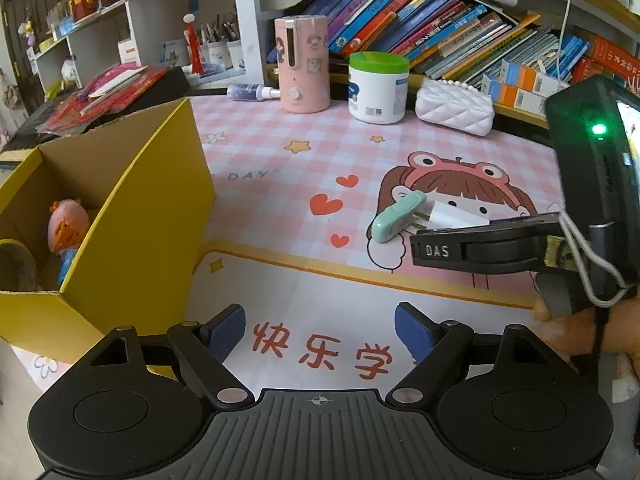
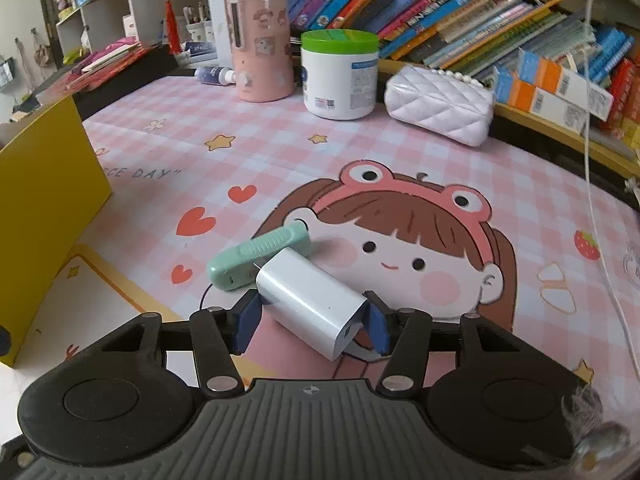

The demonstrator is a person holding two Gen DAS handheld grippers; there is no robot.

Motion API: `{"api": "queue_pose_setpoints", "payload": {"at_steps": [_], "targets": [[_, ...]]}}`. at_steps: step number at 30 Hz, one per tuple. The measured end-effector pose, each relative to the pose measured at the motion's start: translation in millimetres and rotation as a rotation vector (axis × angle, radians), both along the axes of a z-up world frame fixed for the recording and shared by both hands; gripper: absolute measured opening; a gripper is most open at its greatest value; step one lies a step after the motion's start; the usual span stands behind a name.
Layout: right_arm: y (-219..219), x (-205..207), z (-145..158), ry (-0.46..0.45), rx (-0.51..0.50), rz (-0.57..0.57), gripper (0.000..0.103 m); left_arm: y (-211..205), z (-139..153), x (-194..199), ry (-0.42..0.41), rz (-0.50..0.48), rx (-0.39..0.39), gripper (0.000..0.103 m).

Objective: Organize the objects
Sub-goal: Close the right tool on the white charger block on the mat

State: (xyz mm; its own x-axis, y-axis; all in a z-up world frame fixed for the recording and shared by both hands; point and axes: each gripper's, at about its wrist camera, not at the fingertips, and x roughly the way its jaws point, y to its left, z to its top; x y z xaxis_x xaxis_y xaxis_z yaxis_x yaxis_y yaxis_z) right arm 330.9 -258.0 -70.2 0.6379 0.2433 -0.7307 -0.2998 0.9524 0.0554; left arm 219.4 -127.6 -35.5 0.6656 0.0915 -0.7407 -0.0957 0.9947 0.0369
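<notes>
The right gripper (image 2: 312, 320) has a white charger plug (image 2: 310, 302) between its two blue pads (image 2: 247, 326), which sit against the plug's opposite sides at its near end. The jaws are narrowed to the plug's width. The plug lies tilted, its prongs pointing away from the gripper toward a mint-green handled object (image 2: 256, 258) that lies just beyond it; the two look to be touching at the prong end, though the contact itself is hard to make out. Both rest on the pink checked mat (image 2: 400, 152) covering the bench, over the printed face of a cartoon girl in a frog hat.

From the left wrist view, the right gripper (image 1: 416, 236) reaches in from the right side, with the white charger plug (image 1: 452, 216) at its tip and the mint-green object (image 1: 396, 218) just left of it.

The left gripper (image 1: 320, 336) hovers over the near part of the mat with its jaws wide apart and nothing between them. It is well apart from the plug, which lies ahead of it and to its right.

To its left stands an open yellow cardboard box (image 1: 132, 216), with a small pink-headed toy figure (image 1: 66, 232) lying inside.

At the back of the bench stand a pink cylindrical appliance (image 2: 260, 46), a white jar with a green lid (image 2: 340, 76) and a white quilted pouch (image 2: 438, 106).
</notes>
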Motion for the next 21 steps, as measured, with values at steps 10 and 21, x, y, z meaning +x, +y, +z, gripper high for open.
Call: {"api": "queue_pose_setpoints", "payload": {"at_steps": [10,21], "targets": [[-44,-34,31,-0.054,0.04,-0.112,0.052,-8,3,14,-0.032,-0.019,-0.041,0.084],[-85,-59,37,-0.052,0.03,-0.221,0.052,-25,-10,54,-0.069,-0.026,-0.051,0.083]]}}
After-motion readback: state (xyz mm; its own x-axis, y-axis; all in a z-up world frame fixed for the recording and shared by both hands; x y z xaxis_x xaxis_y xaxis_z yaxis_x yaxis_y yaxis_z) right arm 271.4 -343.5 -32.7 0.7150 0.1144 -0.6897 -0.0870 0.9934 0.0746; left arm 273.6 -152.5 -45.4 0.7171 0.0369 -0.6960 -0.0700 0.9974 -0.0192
